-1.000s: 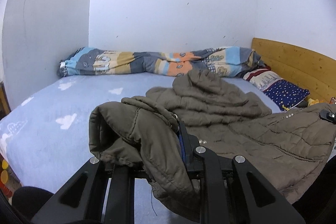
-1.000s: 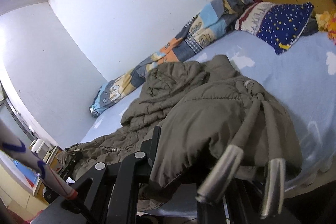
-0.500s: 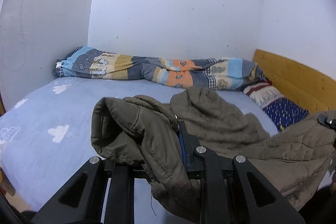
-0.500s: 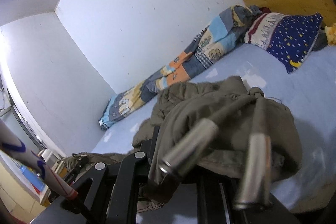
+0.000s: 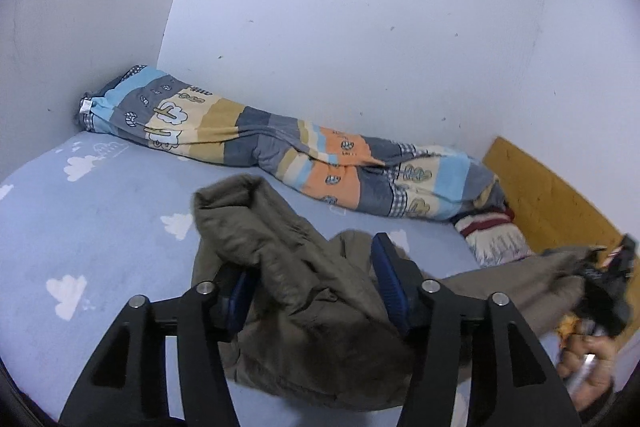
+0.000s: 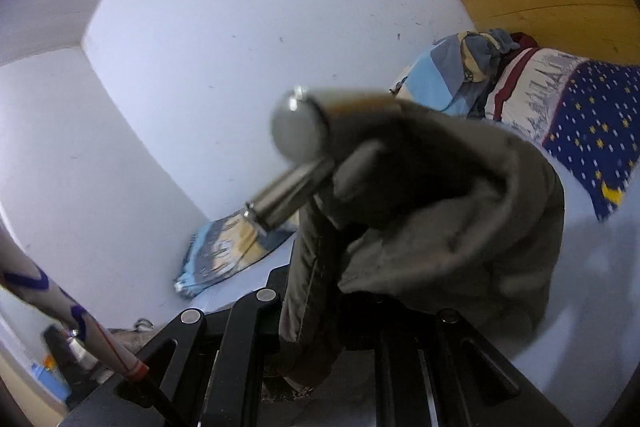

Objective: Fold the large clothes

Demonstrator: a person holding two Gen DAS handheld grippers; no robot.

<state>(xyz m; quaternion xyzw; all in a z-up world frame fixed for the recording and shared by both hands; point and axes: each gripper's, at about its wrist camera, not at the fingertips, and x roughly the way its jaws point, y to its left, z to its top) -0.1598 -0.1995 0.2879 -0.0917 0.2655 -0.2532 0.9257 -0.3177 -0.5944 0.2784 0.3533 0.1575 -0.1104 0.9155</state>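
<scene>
Left tool (image 5: 316, 283) jaws wide apart, olive jacket (image 5: 304, 307) draped between them over the bed (image 5: 100, 227). Right tool (image 6: 344, 311) clenched on jacket fabric, drawstring toggles (image 6: 296, 127) dangling blurred.

Left gripper (image 5: 312, 281): black frame, silver screws, blue pads (image 5: 386, 279)

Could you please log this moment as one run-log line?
left tool: open around jacket | right tool: shut on jacket | jacket: lifted above bed
</scene>
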